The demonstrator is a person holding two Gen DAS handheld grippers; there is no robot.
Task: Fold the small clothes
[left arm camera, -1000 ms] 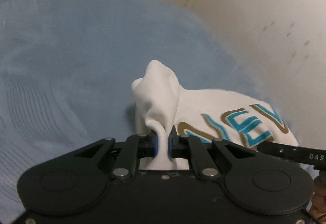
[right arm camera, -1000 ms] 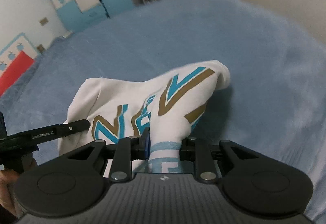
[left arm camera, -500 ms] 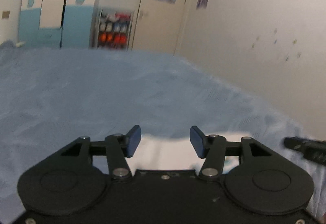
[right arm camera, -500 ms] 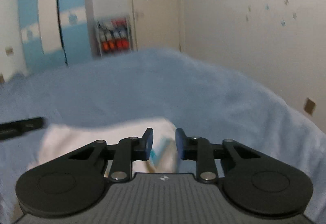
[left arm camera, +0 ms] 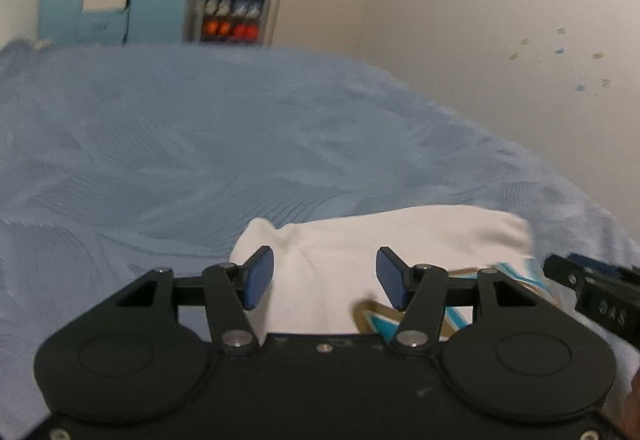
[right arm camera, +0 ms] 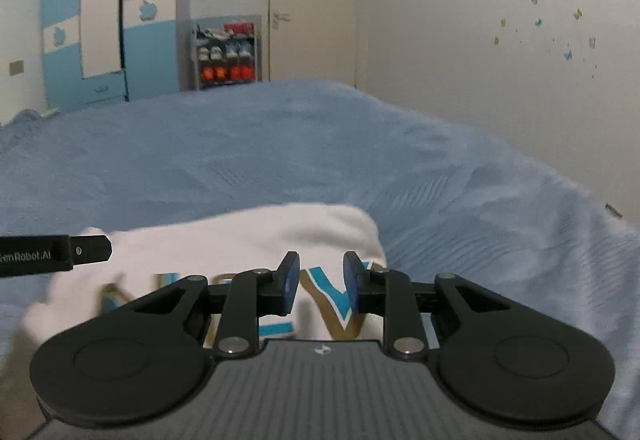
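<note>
On the blue bed (right arm camera: 280, 143), the folded white shirt (right arm camera: 240, 240) lay just ahead of both grippers, long axis crosswise. Left gripper (left arm camera: 326, 276) jaws had just spread, empty; right gripper (right arm camera: 322, 282) jaws narrowly parted, pinching nothing.

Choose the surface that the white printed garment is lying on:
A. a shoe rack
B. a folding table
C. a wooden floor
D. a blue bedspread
D: the white garment lies flat on the blue bedspread, which surrounds it in both wrist views.
</note>
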